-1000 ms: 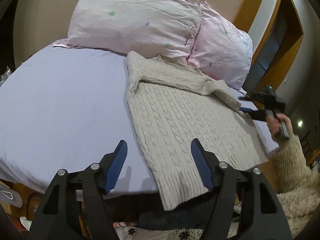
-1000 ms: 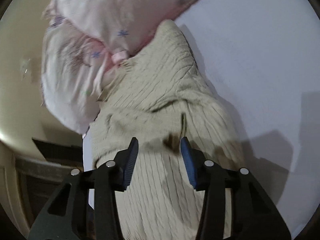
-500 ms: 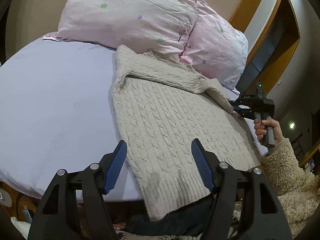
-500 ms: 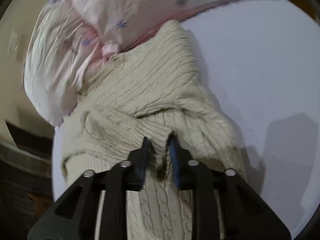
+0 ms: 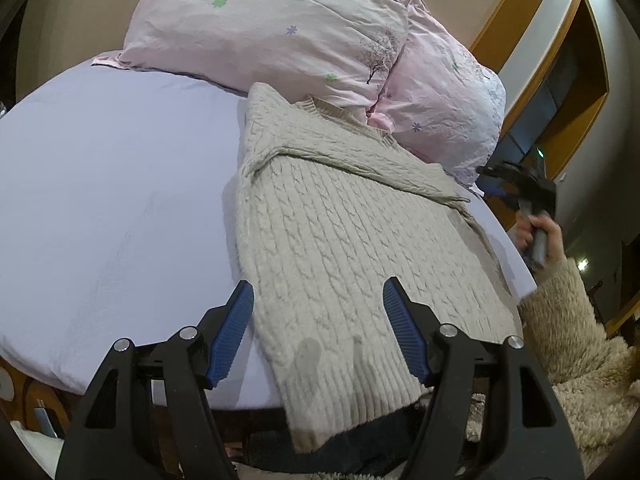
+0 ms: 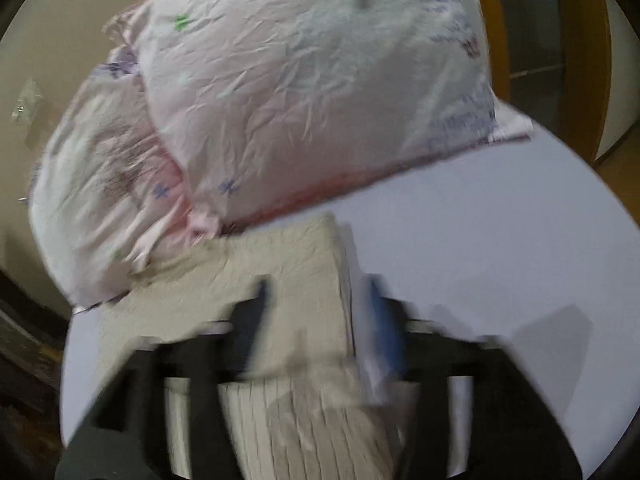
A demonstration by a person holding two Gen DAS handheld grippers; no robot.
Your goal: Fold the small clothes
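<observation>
Sweater [image 5: 352, 248] lies flat on our bed [image 5: 100, 200]; both grippers' jaws spread apart, holding nothing.

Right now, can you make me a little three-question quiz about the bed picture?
1. True or false: the sweater lies on the bed.
2. How many pillows are at its head?
A. one
B. two
C. four
3. Fill in: the left gripper hovers with its fingers ____ above the sweater's hem.

Key: 1 true; 2 B; 3 open.
</observation>
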